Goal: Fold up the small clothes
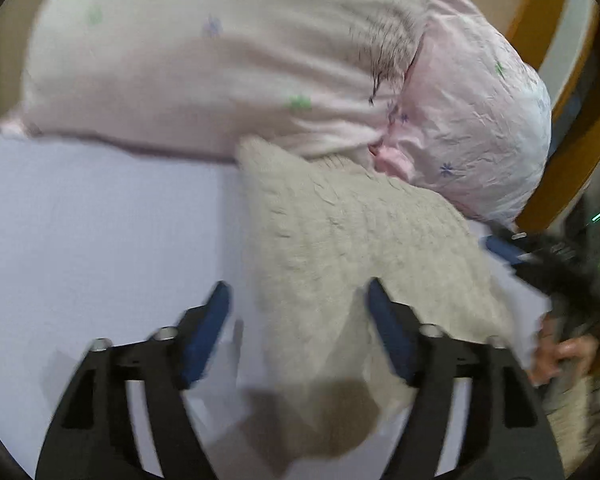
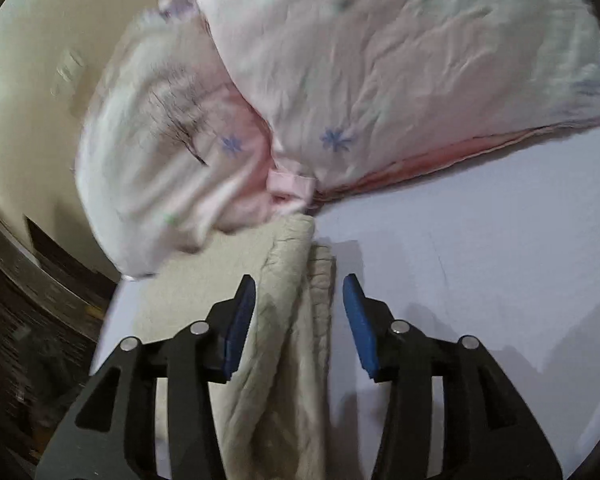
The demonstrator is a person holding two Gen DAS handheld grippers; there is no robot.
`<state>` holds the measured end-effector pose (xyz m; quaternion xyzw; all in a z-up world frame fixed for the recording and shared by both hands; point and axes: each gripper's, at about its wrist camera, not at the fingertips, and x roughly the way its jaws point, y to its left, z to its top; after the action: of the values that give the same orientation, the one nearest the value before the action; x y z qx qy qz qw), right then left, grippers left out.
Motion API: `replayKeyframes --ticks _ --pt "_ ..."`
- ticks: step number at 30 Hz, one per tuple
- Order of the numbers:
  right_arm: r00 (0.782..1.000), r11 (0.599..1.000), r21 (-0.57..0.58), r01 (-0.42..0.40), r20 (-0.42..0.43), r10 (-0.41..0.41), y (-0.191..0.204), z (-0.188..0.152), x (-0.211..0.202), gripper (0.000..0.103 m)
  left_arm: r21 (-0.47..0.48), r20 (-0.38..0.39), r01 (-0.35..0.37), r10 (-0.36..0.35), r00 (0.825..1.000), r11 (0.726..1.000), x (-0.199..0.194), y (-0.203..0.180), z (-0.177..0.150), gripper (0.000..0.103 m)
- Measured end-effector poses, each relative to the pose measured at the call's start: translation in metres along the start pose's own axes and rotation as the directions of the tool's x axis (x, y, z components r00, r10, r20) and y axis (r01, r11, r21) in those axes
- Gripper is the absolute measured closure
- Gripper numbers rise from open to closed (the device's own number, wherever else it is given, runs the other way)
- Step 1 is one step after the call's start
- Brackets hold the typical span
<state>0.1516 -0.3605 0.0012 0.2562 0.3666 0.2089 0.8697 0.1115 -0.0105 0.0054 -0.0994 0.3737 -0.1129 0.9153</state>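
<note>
A beige cable-knit garment [image 1: 340, 248] lies on a pale lavender bed sheet [image 1: 100, 240], its far end against pink pillows. My left gripper [image 1: 300, 300] is open, its blue-padded fingers straddling the garment's near part without closing on it. In the right wrist view the same garment [image 2: 288, 320] lies bunched in long folds between the fingers of my right gripper [image 2: 300, 292], which is open too. The garment's near end is hidden under both grippers. The other gripper and a hand [image 1: 560, 356] show blurred at the right edge of the left wrist view.
Two pink pillows with small flower prints [image 1: 220, 60] [image 2: 380, 80] lie along the head of the bed. A wooden bed frame [image 1: 572, 140] curves at the far right. A cream wall [image 2: 40, 80] and dark floor [image 2: 28, 340] are left of the bed.
</note>
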Motion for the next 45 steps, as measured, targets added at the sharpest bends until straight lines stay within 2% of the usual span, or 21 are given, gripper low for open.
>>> replayKeyframes --ticks 2,4,5,7,8,10,12,14,15,16,17,18,20,21,25,27,31,45 --pt "0.998 0.999 -0.040 -0.012 -0.057 0.009 0.011 -0.015 -0.002 0.057 0.036 0.042 -0.041 0.039 0.998 0.999 -0.018 0.000 -0.010 0.014" --pt "0.992 0.996 -0.082 0.020 -0.121 -0.030 0.021 -0.030 0.010 0.060 0.054 0.047 -0.054 0.051 0.998 0.997 -0.027 0.003 -0.017 0.010" --pt "0.988 0.994 -0.102 0.030 -0.149 -0.045 0.022 -0.037 0.019 0.090 0.062 0.047 -0.065 0.062 0.997 0.996 -0.027 -0.002 -0.020 0.008" --pt "0.988 0.994 -0.058 0.088 -0.126 -0.095 0.014 -0.038 0.023 0.094 0.079 0.041 -0.094 0.091 0.995 0.992 -0.026 -0.007 -0.030 0.006" --pt "0.990 0.996 0.005 0.085 -0.113 -0.084 0.005 -0.036 0.020 0.094 0.086 0.034 -0.111 0.108 0.994 0.990 -0.027 -0.008 -0.034 0.006" --pt "0.992 0.995 0.043 0.091 -0.092 -0.087 0.000 -0.038 0.011 0.094 0.093 0.015 -0.148 0.148 0.989 0.985 -0.027 -0.007 -0.045 0.004" --pt "0.992 0.994 -0.005 0.111 -0.066 -0.111 0.011 -0.044 0.003 0.090 0.092 -0.002 -0.167 0.168 0.986 0.982 -0.028 -0.007 -0.054 0.001" --pt "0.986 0.985 -0.062 0.161 -0.026 -0.163 0.028 -0.053 -0.010 0.065 0.090 -0.021 -0.176 0.179 0.984 0.980 -0.027 -0.008 -0.060 0.001" --pt "0.986 0.982 -0.084 0.167 0.008 -0.167 0.035 -0.061 -0.022 0.024 0.091 -0.047 -0.188 0.193 0.980 0.978 -0.025 -0.009 -0.064 0.001" --pt "0.985 0.980 -0.102 0.172 0.043 -0.169 0.039 -0.070 -0.032 0.002 0.095 -0.065 -0.197 0.204 0.977 0.976 -0.024 -0.011 -0.067 0.001" --pt "0.978 0.970 -0.141 0.198 0.089 -0.187 0.048 -0.084 -0.045 0.002 0.101 -0.080 -0.206 0.215 0.973 0.973 -0.023 -0.013 -0.070 0.001" --pt "0.970 0.958 -0.163 0.235 0.098 -0.222 0.054 -0.092 -0.045 0.002 0.114 -0.095 -0.219 0.231 0.968 0.969 -0.020 -0.017 -0.074 0.001" --pt "0.930 0.908 -0.202 0.367 0.089 -0.356 0.065 -0.109 -0.039 0.002 0.141 -0.101 -0.229 0.244 0.965 0.963 -0.018 -0.023 -0.080 0.001" --pt "0.902 0.876 -0.221 0.429 0.068 -0.425 0.068 -0.118 -0.033 0.002 0.158 -0.108 -0.237 0.256 0.961 0.958 -0.014 -0.027 -0.082 0.001" --pt "0.891 0.854 -0.286 0.434 -0.004 -0.454 0.075 -0.136 -0.006 0.002 0.175 -0.143 -0.250 0.275 0.951 0.952 -0.002 -0.031 -0.086 0.001" --pt "0.886 0.852 -0.284 0.440 -0.016 -0.463 0.077 -0.141 0.003 0.002 0.153 -0.135 -0.249 0.270 0.953 0.956 -0.001 -0.029 -0.086 0.001" --pt "0.837 0.798 -0.327 0.506 -0.035 -0.545 0.077 -0.147 0.016 0.002 0.149 -0.121 -0.253 0.271 0.955 0.956 -0.001 -0.027 -0.085 0.001" --pt "0.836 0.795 -0.333 0.508 -0.032 -0.547 0.074 -0.154 0.013 0.002 0.154 -0.122 -0.249 0.268 0.956 0.956 -0.001 -0.025 -0.084 0.001"
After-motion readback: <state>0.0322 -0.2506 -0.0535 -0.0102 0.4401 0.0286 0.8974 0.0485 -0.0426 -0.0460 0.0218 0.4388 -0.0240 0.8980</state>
